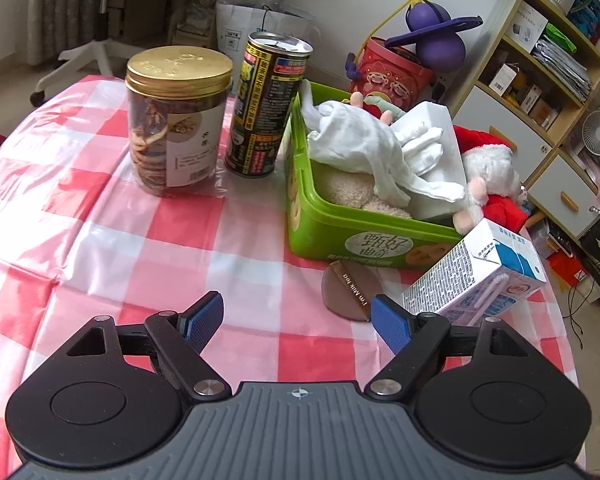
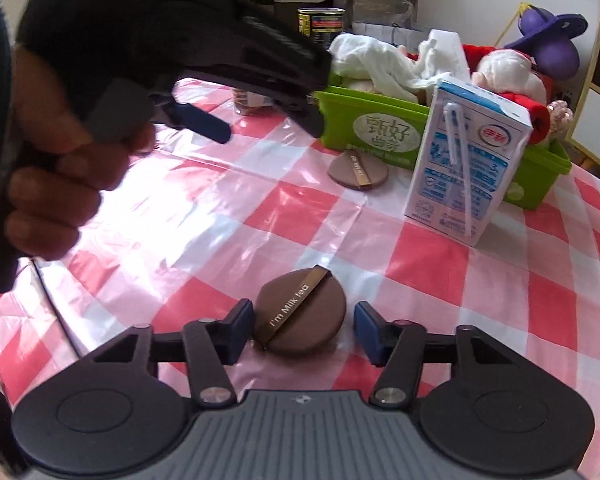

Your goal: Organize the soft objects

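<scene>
Two brown round powder puffs with a gold strap lie on the checked cloth. One puff lies between the fingers of my right gripper; the left pad touches its edge, the right pad stands a little off it, so the gripper is open. The other puff lies in front of the green box, just ahead of the right finger of my left gripper, which is open and empty. The box holds white gloves, a beige plush and a Santa toy.
A milk carton stands in front of the box's right end. A gold-lidded cookie jar and a black can stand left of the box. A hand holds the left gripper over the table's left part.
</scene>
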Tool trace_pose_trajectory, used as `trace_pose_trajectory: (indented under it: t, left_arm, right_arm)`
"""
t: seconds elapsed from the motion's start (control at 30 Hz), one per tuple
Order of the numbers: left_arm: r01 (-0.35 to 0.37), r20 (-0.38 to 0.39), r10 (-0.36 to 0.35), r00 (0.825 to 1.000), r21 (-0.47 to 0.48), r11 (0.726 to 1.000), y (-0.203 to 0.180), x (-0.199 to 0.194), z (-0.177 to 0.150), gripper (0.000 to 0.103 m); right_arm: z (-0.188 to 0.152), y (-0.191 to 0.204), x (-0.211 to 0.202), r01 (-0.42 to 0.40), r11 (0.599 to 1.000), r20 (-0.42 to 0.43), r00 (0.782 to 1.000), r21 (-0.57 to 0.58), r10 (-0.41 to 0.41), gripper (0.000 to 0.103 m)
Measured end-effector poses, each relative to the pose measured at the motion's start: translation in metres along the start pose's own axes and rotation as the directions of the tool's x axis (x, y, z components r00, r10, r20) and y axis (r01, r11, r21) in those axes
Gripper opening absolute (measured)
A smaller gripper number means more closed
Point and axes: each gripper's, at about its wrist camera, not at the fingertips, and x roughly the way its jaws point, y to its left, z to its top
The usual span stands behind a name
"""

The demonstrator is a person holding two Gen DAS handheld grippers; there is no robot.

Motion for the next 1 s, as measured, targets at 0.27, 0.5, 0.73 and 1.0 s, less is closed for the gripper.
trace_pose_trajectory:
  t: [0.27, 0.5, 0.73, 1.0]
  left_arm:
    - [-0.030, 0.010, 0.031, 0.999, -0.036, 0.999, -0.008, 0.024, 0.004, 0.079]
    - [-0.035, 0.010, 0.035, 0.999, 0.027, 0.999, -0.022, 0.049, 0.003, 0.079]
    - [-0.035, 0.027, 0.033, 0.999, 0.053, 0.998, -0.030, 0.064, 0.005, 0.080]
    - [-0.108, 0.062, 0.099, 0.993, 0.148, 0.983, -0.045, 0.071, -0.003, 0.078]
  right_arm:
    - [-0.003, -0.001, -0.007, -0.003, 1.000, -0.008, 1.000, 0.003, 0.003, 0.009]
    - [-0.007, -0.004, -0.013, 0.000, 1.000, -0.014, 1.000, 0.013, 0.000, 0.009]
    - [-0.007, -0.008, -0.013, -0.016, 0.999, -0.021, 1.000, 0.039, 0.016, 0.009]
    - [-0.005, -0.008, -0.013, -0.026, 0.998, -0.020, 0.999, 0.050, 0.027, 0.009]
